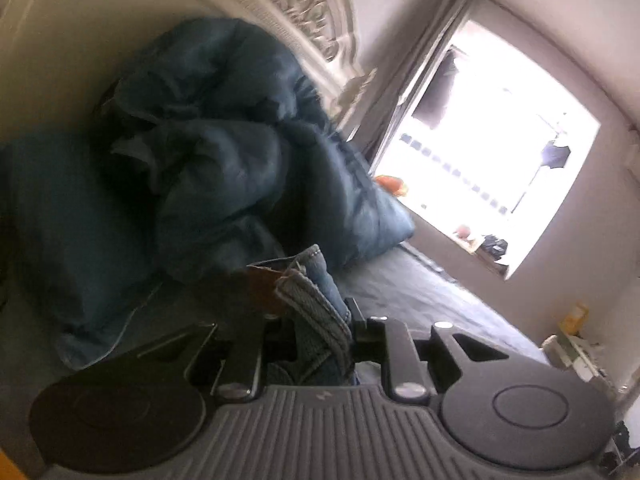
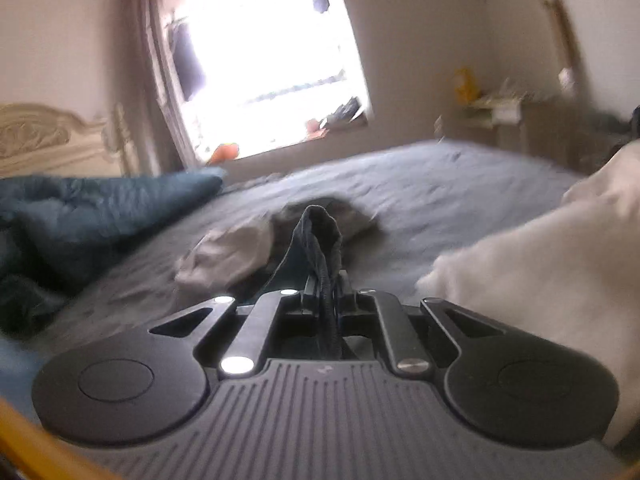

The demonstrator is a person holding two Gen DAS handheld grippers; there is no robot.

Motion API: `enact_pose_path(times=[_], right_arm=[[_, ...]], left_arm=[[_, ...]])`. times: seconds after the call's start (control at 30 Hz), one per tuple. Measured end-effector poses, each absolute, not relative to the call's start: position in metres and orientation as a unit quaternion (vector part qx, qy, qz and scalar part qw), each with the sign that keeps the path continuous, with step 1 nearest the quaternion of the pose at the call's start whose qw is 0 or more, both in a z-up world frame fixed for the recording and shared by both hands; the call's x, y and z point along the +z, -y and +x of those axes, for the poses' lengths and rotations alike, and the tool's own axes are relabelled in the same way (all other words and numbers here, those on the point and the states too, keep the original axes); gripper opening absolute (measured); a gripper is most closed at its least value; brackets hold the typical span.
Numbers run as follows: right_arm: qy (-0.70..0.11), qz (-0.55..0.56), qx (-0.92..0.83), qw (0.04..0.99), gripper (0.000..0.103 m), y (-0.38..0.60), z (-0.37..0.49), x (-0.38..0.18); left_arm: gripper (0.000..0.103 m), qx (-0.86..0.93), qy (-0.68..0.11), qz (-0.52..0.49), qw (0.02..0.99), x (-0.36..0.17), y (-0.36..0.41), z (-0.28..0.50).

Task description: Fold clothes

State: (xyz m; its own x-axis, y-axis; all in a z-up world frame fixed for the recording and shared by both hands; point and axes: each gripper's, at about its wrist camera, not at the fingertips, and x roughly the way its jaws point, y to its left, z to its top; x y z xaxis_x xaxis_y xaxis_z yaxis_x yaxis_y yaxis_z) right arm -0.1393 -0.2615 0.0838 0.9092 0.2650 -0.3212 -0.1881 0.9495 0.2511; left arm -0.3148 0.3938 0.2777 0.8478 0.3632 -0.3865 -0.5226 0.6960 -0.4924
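In the left wrist view a blue denim waistband (image 1: pixel 316 280) with a brown leather patch stands up between the jaws, and my left gripper (image 1: pixel 316 314) is shut on it, lifted above the bed. In the right wrist view my right gripper (image 2: pixel 326 286) is shut on a thin fold of dark fabric (image 2: pixel 320 224) that loops up in front of the fingers. I cannot tell whether both folds belong to one garment. The rest of the cloth hangs below the grippers, hidden.
A crumpled dark blue duvet (image 1: pixel 208 140) lies against the carved cream headboard (image 1: pixel 296 4). The grey bed sheet (image 2: pixel 440 184) carries a beige-grey garment (image 2: pixel 228 252). A white cloth (image 2: pixel 540 264) fills the right side. A bright window (image 2: pixel 260 60) and a cluttered nightstand (image 2: pixel 500 116) stand beyond.
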Motion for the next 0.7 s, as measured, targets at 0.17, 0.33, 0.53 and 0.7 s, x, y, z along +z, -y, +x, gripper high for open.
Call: enact_pose_path(times=[0.17, 0.33, 0.53, 0.7], right_arm=[[-0.21, 0.144, 0.125, 0.959, 0.005, 0.27, -0.151, 0.063], [-0.213, 0.175, 0.143, 0.951, 0.006, 0.275, -0.159, 0.076], [-0.256, 0.121, 0.137, 0.949, 0.006, 0.248, -0.151, 0.063], [-0.303, 0.107, 0.12, 0.939, 0.006, 0.246, -0.158, 0.036]], left_arm=[[0.02, 0.294, -0.146, -0.35, 0.877, 0.229, -0.433, -0.344], [0.016, 0.309, -0.13, -0.388, 0.859, 0.187, -0.475, -0.38], [0.016, 0.333, -0.18, -0.389, 0.84, 0.142, -0.495, -0.392], [0.021, 0.341, -0.192, -0.391, 0.833, 0.114, -0.498, -0.412]])
